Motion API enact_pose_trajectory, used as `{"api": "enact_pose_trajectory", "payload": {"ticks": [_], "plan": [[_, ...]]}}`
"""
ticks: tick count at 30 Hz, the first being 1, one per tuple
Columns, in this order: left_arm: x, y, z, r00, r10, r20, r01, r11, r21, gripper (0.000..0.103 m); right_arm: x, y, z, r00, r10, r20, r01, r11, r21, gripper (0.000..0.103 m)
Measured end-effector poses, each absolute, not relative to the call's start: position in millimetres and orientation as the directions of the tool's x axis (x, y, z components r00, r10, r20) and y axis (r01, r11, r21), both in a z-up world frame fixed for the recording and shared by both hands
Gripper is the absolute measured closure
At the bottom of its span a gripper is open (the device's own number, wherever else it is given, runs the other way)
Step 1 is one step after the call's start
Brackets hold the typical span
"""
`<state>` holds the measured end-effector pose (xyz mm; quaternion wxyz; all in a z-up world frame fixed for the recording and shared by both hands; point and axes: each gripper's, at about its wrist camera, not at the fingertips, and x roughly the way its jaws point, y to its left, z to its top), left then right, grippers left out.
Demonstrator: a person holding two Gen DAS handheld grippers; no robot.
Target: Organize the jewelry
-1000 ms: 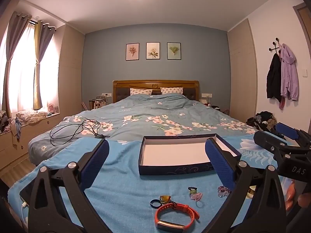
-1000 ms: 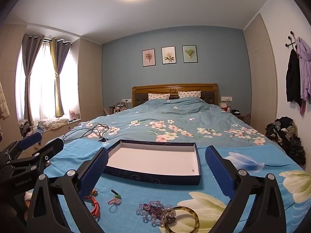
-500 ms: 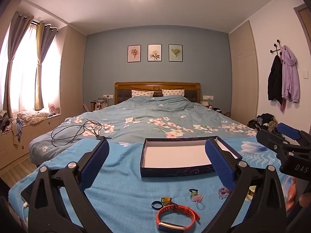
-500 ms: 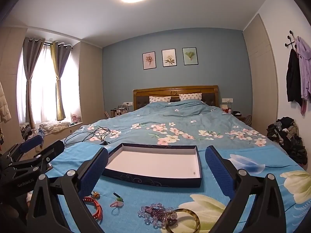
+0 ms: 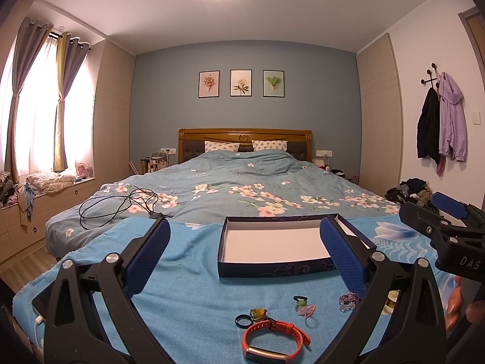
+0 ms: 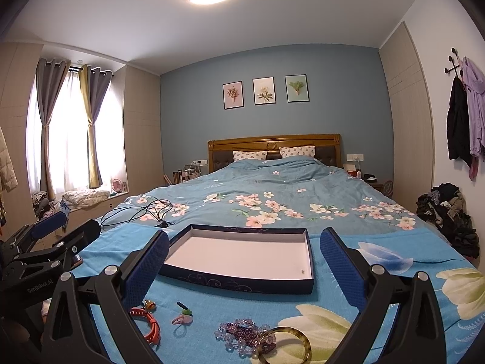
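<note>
1. Left wrist view: the left gripper (image 5: 245, 253) is hovering spread and empty; the orange band (image 5: 274, 341) is lying at six o'clock, the empty box (image 5: 274, 268) at twelve, apparently awaiting jewelry.
2. Right wrist view: the right gripper (image 6: 244, 262) is gaping, holding nothing; beads (image 6: 242, 336) and bangle (image 6: 285, 344) are sitting at six o'clock, within easy reach.

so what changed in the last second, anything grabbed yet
Nothing grabbed. Both grippers tilted down a little, so the box sits lower in both views. The left gripper and right gripper stay open; the orange band, bangle and beads lie unmoved.
</note>
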<state>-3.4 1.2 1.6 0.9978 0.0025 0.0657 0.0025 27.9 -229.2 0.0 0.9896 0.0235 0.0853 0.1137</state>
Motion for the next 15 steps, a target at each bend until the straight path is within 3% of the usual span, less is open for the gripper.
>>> {"api": "enact_pose_trajectory", "payload": {"ticks": [15], "plan": [[-2.8,1.1,3.3,0.991,0.005,-0.132,-0.004,1.000,0.004,0.006,26.6,-230.5,0.8,0.958,0.236,-0.161,-0.227,0.971,0.073,0.007]]}}
